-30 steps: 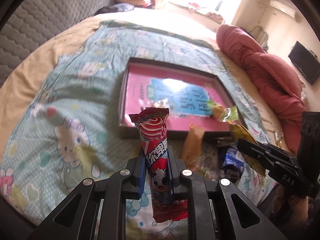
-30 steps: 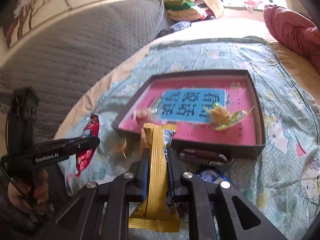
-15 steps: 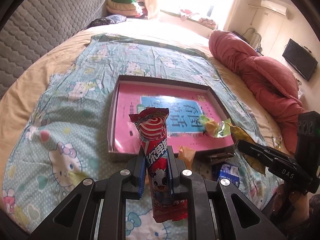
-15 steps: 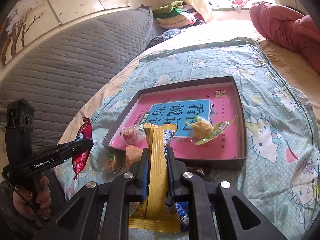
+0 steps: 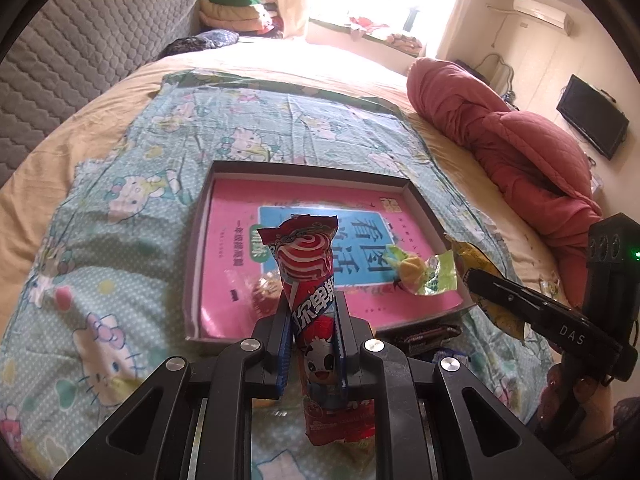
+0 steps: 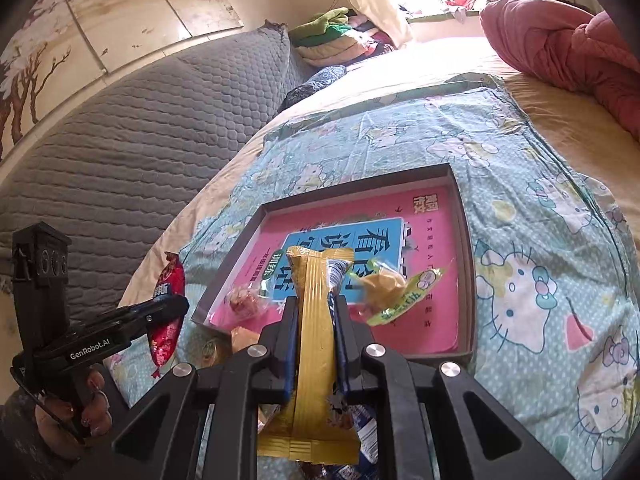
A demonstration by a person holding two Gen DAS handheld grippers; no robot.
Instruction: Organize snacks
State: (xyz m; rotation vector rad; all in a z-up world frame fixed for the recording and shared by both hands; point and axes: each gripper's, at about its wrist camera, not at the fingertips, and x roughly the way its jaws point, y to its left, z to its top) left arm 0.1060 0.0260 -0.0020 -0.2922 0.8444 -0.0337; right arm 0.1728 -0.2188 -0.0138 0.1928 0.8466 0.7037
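Observation:
My left gripper [image 5: 311,312] is shut on a red snack packet [image 5: 310,272] and holds it upright above the near edge of a shallow dark box [image 5: 304,168] with a pink book cover inside. My right gripper [image 6: 316,312] is shut on a yellow snack packet [image 6: 314,344], also above the box's near edge [image 6: 360,184]. In the box lie a green-wrapped yellow candy [image 5: 416,272] and a clear-wrapped reddish candy [image 5: 264,296]. The right gripper shows in the left wrist view [image 5: 480,280], the left gripper in the right wrist view [image 6: 176,308].
Several loose snacks [image 5: 432,336] lie on the Hello Kitty sheet [image 5: 100,280] before the box. A red quilt [image 5: 520,148] is bunched at the right. A grey padded headboard [image 6: 120,140] is at the left, folded clothes [image 5: 236,8] far back.
Both grippers have risen and drawn back from the box, each still holding its packet. The box now looks smaller and farther off.

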